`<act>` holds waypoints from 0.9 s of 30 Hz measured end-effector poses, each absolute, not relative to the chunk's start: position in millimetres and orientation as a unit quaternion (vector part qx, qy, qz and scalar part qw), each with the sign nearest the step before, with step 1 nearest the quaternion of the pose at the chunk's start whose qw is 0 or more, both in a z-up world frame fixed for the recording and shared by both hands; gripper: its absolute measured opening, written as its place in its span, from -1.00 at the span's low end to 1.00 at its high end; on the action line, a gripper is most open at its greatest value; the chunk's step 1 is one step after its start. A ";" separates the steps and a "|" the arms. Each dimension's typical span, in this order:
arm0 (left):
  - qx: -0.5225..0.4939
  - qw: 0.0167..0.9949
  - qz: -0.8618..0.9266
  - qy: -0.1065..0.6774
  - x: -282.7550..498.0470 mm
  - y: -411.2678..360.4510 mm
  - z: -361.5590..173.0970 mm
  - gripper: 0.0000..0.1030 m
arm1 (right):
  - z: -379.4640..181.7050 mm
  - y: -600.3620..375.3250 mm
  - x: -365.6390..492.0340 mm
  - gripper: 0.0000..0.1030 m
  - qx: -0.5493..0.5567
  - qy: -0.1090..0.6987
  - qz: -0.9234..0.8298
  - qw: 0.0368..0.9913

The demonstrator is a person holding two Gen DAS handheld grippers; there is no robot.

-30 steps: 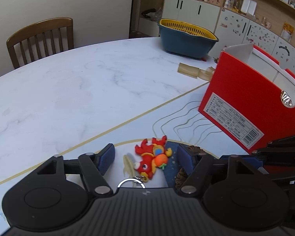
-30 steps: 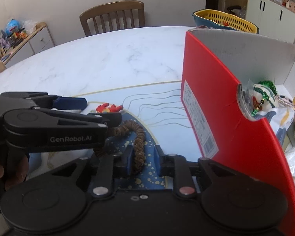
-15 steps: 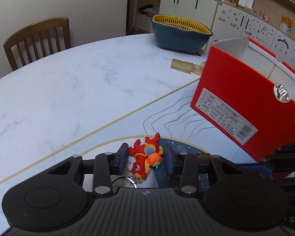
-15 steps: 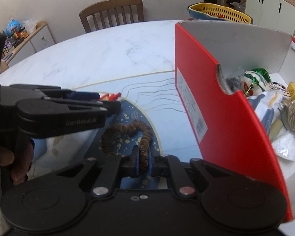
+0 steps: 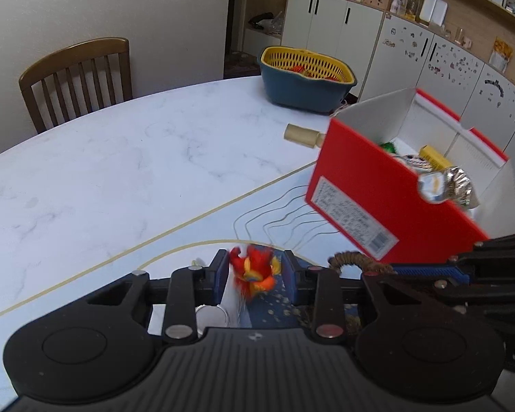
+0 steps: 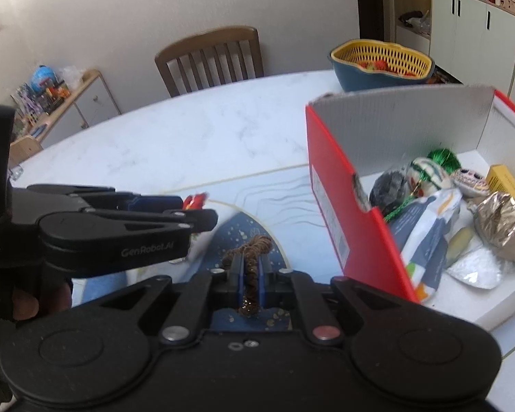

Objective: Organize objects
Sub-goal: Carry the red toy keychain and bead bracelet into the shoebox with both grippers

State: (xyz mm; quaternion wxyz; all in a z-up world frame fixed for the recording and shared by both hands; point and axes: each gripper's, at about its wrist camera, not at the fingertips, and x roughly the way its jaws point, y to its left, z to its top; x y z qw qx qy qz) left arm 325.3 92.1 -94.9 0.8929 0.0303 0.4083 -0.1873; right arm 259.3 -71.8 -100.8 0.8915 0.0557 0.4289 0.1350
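Left gripper (image 5: 255,276) pinched tight on the little red toy (image 5: 254,269), right gripper (image 6: 250,276) squeezed shut on the brown bead loop (image 6: 249,257), both lifted up, likely for carrying. Just ahead to the right, the red box (image 6: 346,206), open on top and already part full, a good spot for dropping them in. Far behind, a blue basket (image 5: 302,86) by the table (image 5: 120,158) edge.

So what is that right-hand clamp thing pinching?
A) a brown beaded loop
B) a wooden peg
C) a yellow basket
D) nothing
A: the right gripper has its blue pads closed on the brown beaded loop, beside the red box.
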 end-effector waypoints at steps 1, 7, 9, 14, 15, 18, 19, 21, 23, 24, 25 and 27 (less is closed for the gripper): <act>0.029 0.894 -0.189 0.406 321.5 91.5 -90.7 -0.36 | -96.5 -73.5 257.5 -0.88 0.057 0.426 0.137 0.893; 0.035 0.899 -0.192 0.392 297.4 84.7 -67.0 -0.37 | -74.9 -82.5 245.9 -0.88 0.057 0.407 0.155 0.898; 0.034 0.900 -0.192 0.389 289.1 83.2 -59.7 -0.37 | -66.7 -87.4 241.9 -0.88 0.058 0.399 0.159 0.901; 0.031 0.905 -0.189 0.380 268.7 76.8 -41.5 -0.37 | -42.7 -104.5 232.3 -0.88 0.065 0.373 0.168 0.910; 0.030 0.905 -0.188 0.380 265.5 75.2 -38.5 -0.37 | -37.4 -109.1 231.0 -0.88 0.069 0.366 0.170 0.912; 0.026 0.907 -0.185 0.378 256.0 70.6 -30.2 -0.37 | -25.2 -122.9 228.2 -0.88 0.072 0.349 0.172 0.919; 0.026 0.907 -0.184 0.377 253.1 68.4 -27.7 -0.37 | -21.9 -127.9 228.2 -0.88 0.074 0.344 0.172 0.920; 0.025 0.908 -0.182 0.376 248.5 63.4 -23.7 -0.37 | -15.7 -138.1 228.5 -0.88 0.074 0.334 0.171 0.924; 0.026 0.909 -0.179 0.375 245.7 57.5 -20.0 -0.37 | -11.0 -149.1 229.4 -0.88 0.078 0.327 0.169 0.927; 0.026 0.910 -0.178 0.375 244.9 53.7 -18.4 -0.37 | -9.9 -154.2 230.0 -0.88 0.079 0.323 0.168 0.928; 0.027 0.910 -0.177 0.375 244.5 49.4 -16.8 -0.37 | -8.2 -159.8 230.4 -0.88 0.080 0.321 0.167 0.929; 0.030 0.911 -0.175 0.372 243.8 39.3 -13.0 -0.37 | -5.8 -170.3 230.3 -0.88 0.081 0.315 0.165 0.931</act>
